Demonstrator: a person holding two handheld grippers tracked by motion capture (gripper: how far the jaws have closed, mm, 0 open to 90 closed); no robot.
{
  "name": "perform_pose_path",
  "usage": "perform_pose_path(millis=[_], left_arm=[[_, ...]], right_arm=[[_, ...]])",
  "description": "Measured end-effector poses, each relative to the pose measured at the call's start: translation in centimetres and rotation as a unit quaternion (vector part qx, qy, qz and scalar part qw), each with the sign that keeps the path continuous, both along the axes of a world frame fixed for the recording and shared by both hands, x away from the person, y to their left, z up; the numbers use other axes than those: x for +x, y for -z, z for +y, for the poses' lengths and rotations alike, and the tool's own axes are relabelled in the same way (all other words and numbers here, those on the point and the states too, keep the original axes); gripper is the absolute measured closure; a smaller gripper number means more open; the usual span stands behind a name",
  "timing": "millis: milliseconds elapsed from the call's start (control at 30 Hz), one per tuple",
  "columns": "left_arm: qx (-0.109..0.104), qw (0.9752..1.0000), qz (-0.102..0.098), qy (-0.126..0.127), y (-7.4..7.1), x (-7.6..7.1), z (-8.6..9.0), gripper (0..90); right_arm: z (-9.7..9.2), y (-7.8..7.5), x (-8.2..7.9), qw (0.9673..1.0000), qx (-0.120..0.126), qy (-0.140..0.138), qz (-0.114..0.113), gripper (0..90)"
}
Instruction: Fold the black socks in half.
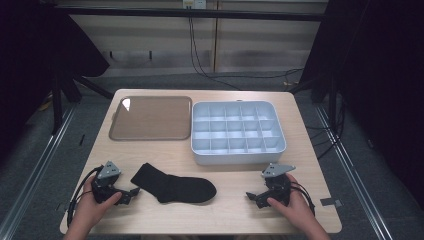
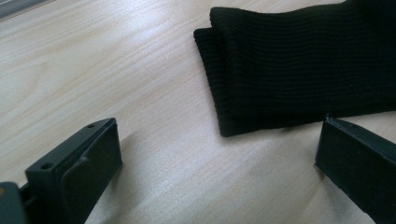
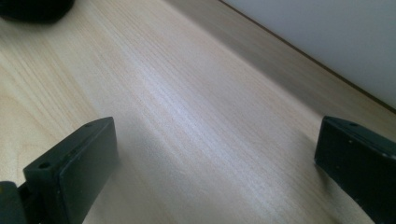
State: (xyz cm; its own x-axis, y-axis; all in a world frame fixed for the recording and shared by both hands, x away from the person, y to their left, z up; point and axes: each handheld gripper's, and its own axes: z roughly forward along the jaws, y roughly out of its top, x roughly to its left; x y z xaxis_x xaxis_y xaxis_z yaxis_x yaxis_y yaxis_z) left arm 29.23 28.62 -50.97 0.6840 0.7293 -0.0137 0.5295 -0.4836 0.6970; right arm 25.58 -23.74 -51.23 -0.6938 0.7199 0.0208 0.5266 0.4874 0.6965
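— Sock (image 1: 174,187), black, lies flat on the table (image 1: 230,210) in the high view, just right of the left gripper (image 1: 131,192), cuff end nearest it. Where's the other claw?

— The right gripper (image 1: 251,196) sits well right of the sock's toe, near the front wall of the grey compartment box (image 1: 238,157). A brown tray (image 1: 150,118) lies far beyond the left claw.

— And the left gripper view?

— Jaws spread wide, empty; the sock's cuff (image 2: 289,65) lies ahead, nearer the right-hand jaw, not between them.

— Right gripper view?

— Jaws wide too, bare wood between; the sock's toe (image 3: 35,9) sits far off, upper left; the box wall (image 3: 327,37) is upper right.
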Motion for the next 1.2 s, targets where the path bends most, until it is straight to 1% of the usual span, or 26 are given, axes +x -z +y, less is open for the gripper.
perform_pose_path(millis=[433, 567, 600, 633, 667, 700, 767, 800, 833, 867, 933, 967, 1033, 1067, 1133, 1167, 1200], left_arm=[[-0.002, 1.0, 0.002, 0.001, 0.0, 0.0, 0.0, 0.0], [0.0, 1.0, 0.0, 0.0, 0.0, 0.0, 0.0, 0.0], [-0.001, 1.0, 0.001, 0.001, 0.0, 0.0, 0.0, 0.0], [-0.001, 1.0, 0.001, 0.001, 0.0, 0.0, 0.0, 0.0], [0.002, 1.0, 0.0, 0.0, 0.0, 0.0, 0.0, 0.0], [0.002, 1.0, 0.0, 0.001, 0.0, 0.1, 0.0, 0.0], [-0.001, 1.0, 0.001, -0.002, 0.0, 0.1, 0.0, 0.0], [-0.001, 1.0, 0.001, -0.003, 0.0, 0.1, -0.1, 0.0], [-0.002, 1.0, 0.002, -0.004, 0.0, 0.1, -0.1, 0.0], [-0.003, 1.0, 0.002, -0.004, 0.0, 0.1, -0.1, 0.0], [-0.002, 1.0, 0.002, -0.002, 0.0, 0.1, 0.0, 0.0], [-0.004, 1.0, 0.002, -0.004, 0.0, 0.1, 0.0, 0.0], [-0.001, 0.9999, 0.009, -0.009, -0.2, 0.1, 0.0, 0.3], [0.005, 0.9998, 0.011, -0.013, -0.3, 0.1, 0.1, 2.0], [0.01, 0.9996, 0.013, -0.022, -0.7, 0.1, 0.3, 9.7], [0.01, 0.9991, 0.022, -0.036, -1.0, 0.2, 0.6, 17.9], [0.01, 0.9991, 0.022, -0.036, -1.0, 0.2, 0.6, 18.4]], right_arm=[[0.1, 0.0, 0.1, 1.0, 0.001, 0.004, 0.001, 0.0], [0.2, 0.0, 0.1, 0.9999, 0.004, 0.011, 0.001, 0.8], [0.2, -0.1, 0.1, 0.9998, 0.005, 0.016, 0.005, 2.5], [0.0, -0.1, 0.1, 0.9999, 0.006, 0.014, -0.001, 5.1], [-0.1, -0.1, 0.2, 0.9999, 0.007, 0.015, -0.002, 8.3], [-0.2, -0.4, 0.2, 0.9999, 0.009, 0.014, 0.003, 16.9], [-0.3, -0.5, 0.3, 0.9999, 0.009, 0.012, 0.003, 17.5], [-0.2, -0.7, 0.3, 0.9999, 0.005, 0.009, 0.01, 23.2], [-0.2, -0.7, 0.3, 0.9999, 0.005, 0.009, 0.01, 23.2], [-0.1, -0.8, 0.4, 0.9999, 0.007, 0.002, 0.009, 26.5], [0.2, -1.0, 0.4, 0.9998, 0.01, -0.004, 0.016, 28.7], [0.4, -1.1, 0.4, 0.9997, 0.017, -0.006, 0.019, 30.8], [0.9, -1.4, 0.4, 0.9996, 0.02, -0.01, 0.017, 32.6], [1.2, -1.6, 0.4, 0.9995, 0.022, -0.014, 0.018, 33.5], [1.8, -1.9, 0.3, 0.9994, 0.021, -0.021, 0.016, 35.9], [2.3, -2.2, 0.2, 0.9994, 0.018, -0.026, 0.014, 36.4], [2.3, -2.2, 0.2, 0.9994, 0.018, -0.026, 0.014, 36.4]])
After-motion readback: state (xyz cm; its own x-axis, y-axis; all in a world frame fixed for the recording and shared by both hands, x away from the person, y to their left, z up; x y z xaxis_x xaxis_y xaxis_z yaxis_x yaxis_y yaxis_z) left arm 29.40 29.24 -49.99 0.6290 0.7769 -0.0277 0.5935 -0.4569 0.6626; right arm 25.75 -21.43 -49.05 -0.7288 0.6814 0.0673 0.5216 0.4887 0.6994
